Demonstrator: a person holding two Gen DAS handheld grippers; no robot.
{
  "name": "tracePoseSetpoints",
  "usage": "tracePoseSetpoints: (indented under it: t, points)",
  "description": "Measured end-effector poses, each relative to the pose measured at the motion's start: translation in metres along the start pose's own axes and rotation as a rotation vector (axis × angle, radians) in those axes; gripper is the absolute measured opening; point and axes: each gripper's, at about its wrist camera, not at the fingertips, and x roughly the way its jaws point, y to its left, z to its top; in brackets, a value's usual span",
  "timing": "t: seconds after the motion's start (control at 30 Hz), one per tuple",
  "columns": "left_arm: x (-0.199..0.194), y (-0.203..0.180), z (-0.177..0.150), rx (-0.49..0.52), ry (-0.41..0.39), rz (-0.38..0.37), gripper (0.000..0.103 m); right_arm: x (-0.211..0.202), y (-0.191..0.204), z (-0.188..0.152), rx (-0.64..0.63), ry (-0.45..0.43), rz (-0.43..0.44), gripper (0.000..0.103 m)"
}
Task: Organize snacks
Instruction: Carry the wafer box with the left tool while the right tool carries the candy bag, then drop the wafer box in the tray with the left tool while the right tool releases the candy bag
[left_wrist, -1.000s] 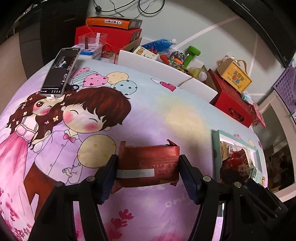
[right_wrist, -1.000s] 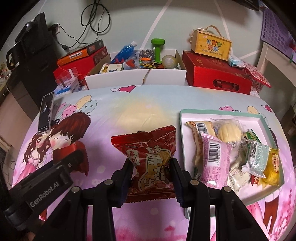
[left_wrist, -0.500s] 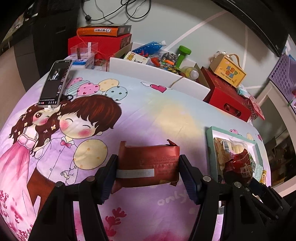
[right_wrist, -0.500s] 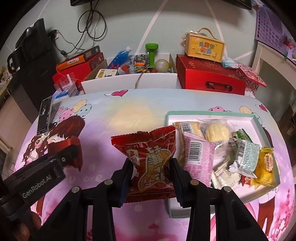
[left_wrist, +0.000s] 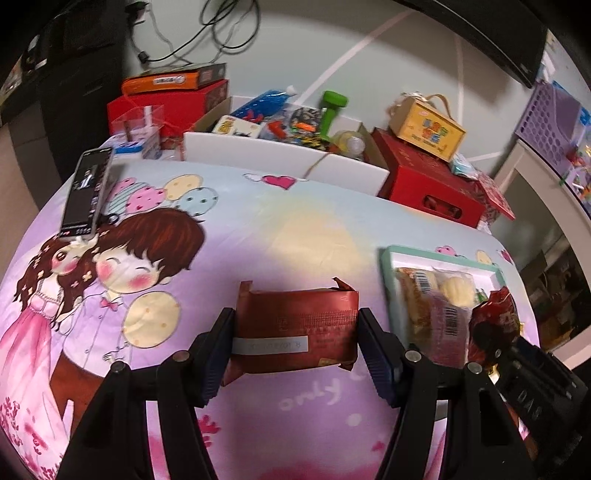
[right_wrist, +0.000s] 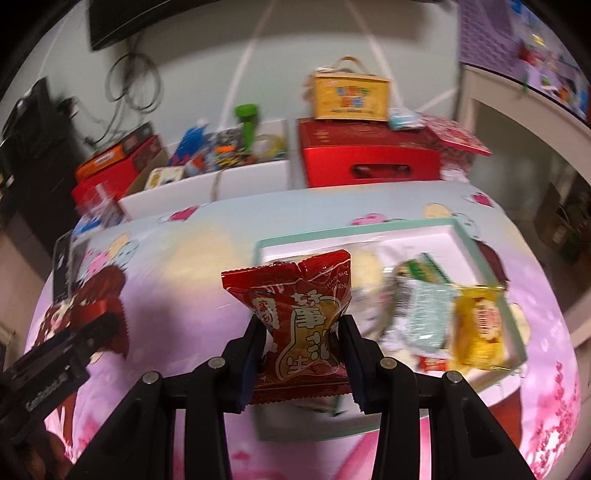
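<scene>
Snacks were split between the two grippers and a tray: a glossy red peanut packet with gold and white lettering (right_wrist: 301, 321) sat pinched at its waist in the right gripper (right_wrist: 302, 363), whose jaws had closed in on the packet from both sides, and it was held above the near-left part of the shallow white tray with a mint-green rim (right_wrist: 476, 254). In that tray lay a yellow foil packet (right_wrist: 478, 341), a pale green and white wrapper (right_wrist: 424, 314) just beside it, and a small red packet (right_wrist: 432, 363) near the front edge; motion blur hid the finer print. A flat dark red foil packet with a white label strip (left_wrist: 295, 325) was clamped lengthwise in the left gripper (left_wrist: 295, 354), its jaws set wide and pressing on the packet's two short ends, held over the table to the left of the tray. The table wore a pink and lilac cartoon cloth showing a boy and a girl (left_wrist: 122, 258). A black smartphone (left_wrist: 86, 192) lay on the cloth's far-left part. Behind the table stood a red box with a cut-out handle (right_wrist: 369, 158) carrying a yellow carry box (right_wrist: 349, 96), and an open white box full of toys (right_wrist: 207, 181).
</scene>
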Motion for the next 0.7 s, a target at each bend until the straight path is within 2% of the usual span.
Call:
tracePoseSetpoints:
  t: [0.47, 0.7]
  points:
    - [0.004, -0.098, -0.009, 0.219, 0.002, -0.136, 0.067, -0.007, -0.114, 0.006, 0.231, -0.016, -0.112, 0.043]
    - [0.014, -0.141, -0.014, 0.321, 0.010, -0.159, 0.067, -0.004, -0.138, 0.004, 0.271, -0.009, -0.138, 0.043]
